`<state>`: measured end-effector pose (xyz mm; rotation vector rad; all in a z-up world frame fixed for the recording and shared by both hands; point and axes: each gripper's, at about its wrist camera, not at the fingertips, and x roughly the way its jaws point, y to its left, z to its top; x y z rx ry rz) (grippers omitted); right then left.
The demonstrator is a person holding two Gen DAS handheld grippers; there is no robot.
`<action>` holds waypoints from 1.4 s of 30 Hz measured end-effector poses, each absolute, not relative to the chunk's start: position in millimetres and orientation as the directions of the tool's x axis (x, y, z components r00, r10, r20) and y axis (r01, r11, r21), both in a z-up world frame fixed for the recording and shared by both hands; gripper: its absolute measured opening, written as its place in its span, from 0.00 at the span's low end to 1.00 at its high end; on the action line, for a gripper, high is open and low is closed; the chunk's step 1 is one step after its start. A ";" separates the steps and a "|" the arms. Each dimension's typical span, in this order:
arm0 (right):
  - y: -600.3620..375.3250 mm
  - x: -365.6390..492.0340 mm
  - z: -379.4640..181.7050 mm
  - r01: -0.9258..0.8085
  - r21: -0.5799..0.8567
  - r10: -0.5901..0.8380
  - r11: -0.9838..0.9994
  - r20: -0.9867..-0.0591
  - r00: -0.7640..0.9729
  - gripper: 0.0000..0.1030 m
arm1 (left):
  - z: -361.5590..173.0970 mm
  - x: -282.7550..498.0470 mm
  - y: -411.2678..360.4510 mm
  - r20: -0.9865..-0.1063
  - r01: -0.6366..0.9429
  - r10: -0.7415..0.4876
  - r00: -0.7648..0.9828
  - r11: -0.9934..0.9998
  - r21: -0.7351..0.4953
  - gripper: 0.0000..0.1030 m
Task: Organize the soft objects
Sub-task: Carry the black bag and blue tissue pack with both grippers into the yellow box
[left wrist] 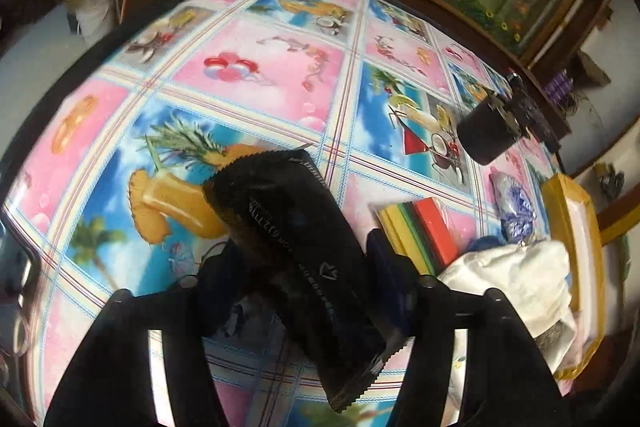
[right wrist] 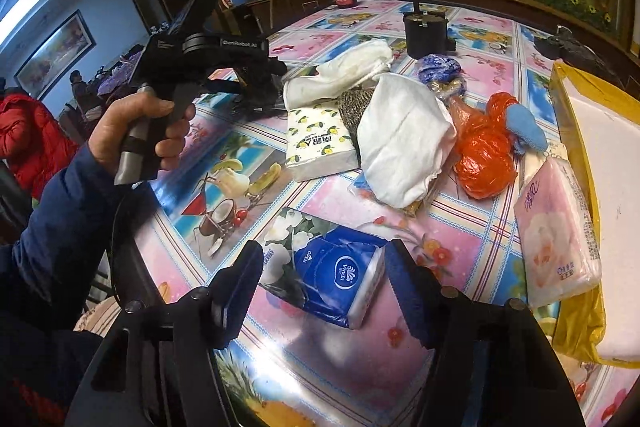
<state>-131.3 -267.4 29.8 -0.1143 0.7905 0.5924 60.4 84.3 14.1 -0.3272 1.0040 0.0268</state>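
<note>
Left tongs [left wrist: 304, 267] grip black pouch [left wrist: 296, 251]; right tongs [right wrist: 324, 291] half-open, straddling blue tissue pack [right wrist: 340, 279].

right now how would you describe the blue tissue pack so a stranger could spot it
On the glossy fruit-print tablecloth, look at the near edge, in front of the pile of white cloths. The blue plastic Vinda tissue pack lies flat between the right gripper's fingers. It is the only dark blue pack; its neighbours are lemon-print and pink.

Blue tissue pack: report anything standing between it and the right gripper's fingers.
Nothing visible does. The blue tissue pack already lies between the right gripper fingers. The white cloth and orange bag lie farther off, beyond the pack.
</note>
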 end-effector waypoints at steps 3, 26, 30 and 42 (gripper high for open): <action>-260.3 -134.2 27.7 -0.558 0.084 0.450 0.825 -0.695 0.561 0.63 | 15.1 45.8 76.3 -0.825 -0.102 -0.167 0.540 0.960 -0.262 0.52; -217.5 -91.6 8.1 -0.729 -0.078 0.393 0.681 -0.801 0.452 0.66 | 15.7 -35.0 54.6 -0.795 0.078 -0.260 0.548 0.962 -0.261 0.53; -231.3 -107.6 21.6 -0.714 -0.025 0.470 0.699 -0.736 0.486 0.65 | 23.0 -39.7 53.1 -0.771 0.091 -0.289 0.568 0.953 -0.290 0.51; -321.8 -95.4 109.2 -0.489 0.175 0.517 0.855 -0.383 0.766 0.65 | 95.2 -37.8 -15.6 -0.687 0.269 -0.397 0.609 0.918 -0.292 0.51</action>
